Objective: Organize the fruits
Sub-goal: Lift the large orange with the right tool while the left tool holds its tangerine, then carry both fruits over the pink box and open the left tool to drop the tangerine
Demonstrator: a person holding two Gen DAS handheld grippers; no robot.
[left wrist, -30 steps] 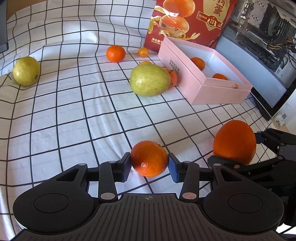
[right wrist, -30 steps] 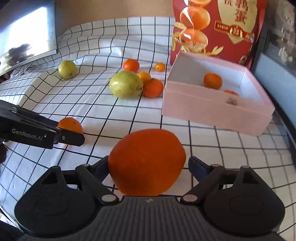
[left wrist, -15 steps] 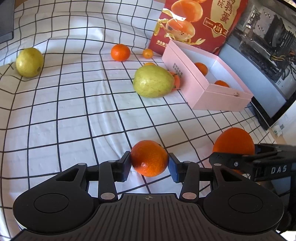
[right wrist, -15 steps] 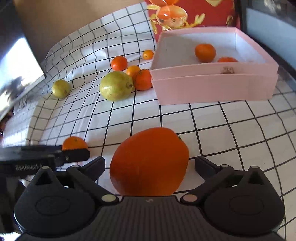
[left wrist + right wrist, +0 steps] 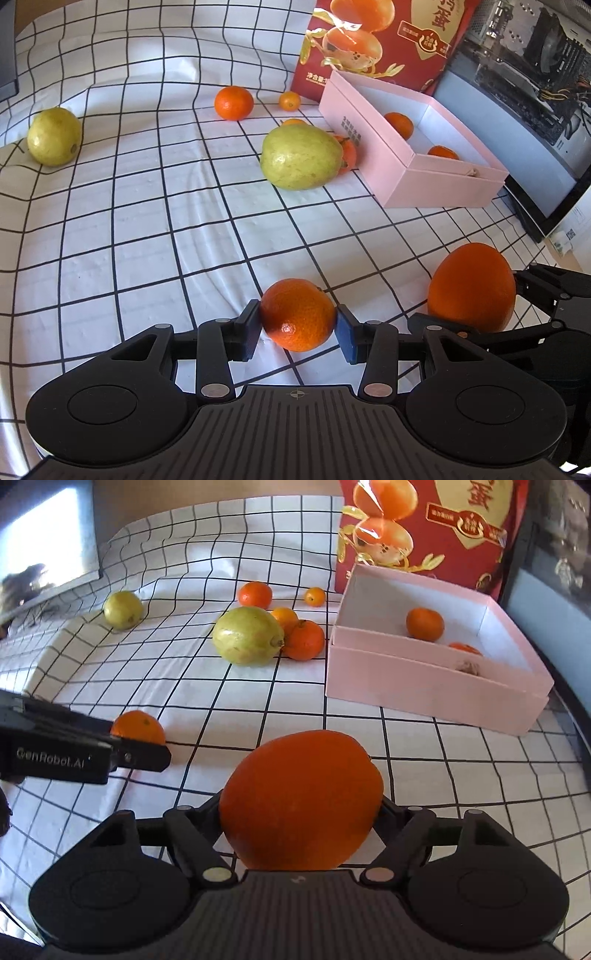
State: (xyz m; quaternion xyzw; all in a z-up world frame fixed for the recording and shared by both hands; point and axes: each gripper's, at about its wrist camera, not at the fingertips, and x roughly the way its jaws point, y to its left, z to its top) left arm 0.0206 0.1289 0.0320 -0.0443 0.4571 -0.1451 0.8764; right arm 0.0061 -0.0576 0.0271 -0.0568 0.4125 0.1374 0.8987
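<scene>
Left tool (image 5: pixel 298 325): clenched on a small mandarin (image 5: pixel 297 314), one pad against each side. The mandarin is round, deep orange, glossy and finely pitted, with a small pale navel mark facing the camera; it sits low over the checked cloth (image 5: pixel 147 229) covering the table.

Right tool (image 5: pixel 301 812): grasping a large orange (image 5: pixel 301 801) — smooth, evenly coloured, slightly egg-shaped and much bigger than the mandarin. The fruit fills the gap between the fingers. In the left wrist view the same orange (image 5: pixel 472 286) shows just to the right of the left tool.

Pink box (image 5: pixel 436 698): open-topped, white inside, standing on the cloth ahead and to the right. It holds two mandarins — one (image 5: pixel 424 624) towards the back, one (image 5: pixel 464 648) partly hidden by the near wall.

Loose fruit on the cloth: a large green-yellow pear-like fruit (image 5: pixel 248 636) touching a mandarin (image 5: pixel 304 639) near the box, a smaller yellow-green fruit (image 5: pixel 123 609) far left, and further small oranges behind. A red printed bag (image 5: pixel 424 531) stands behind the box.
</scene>
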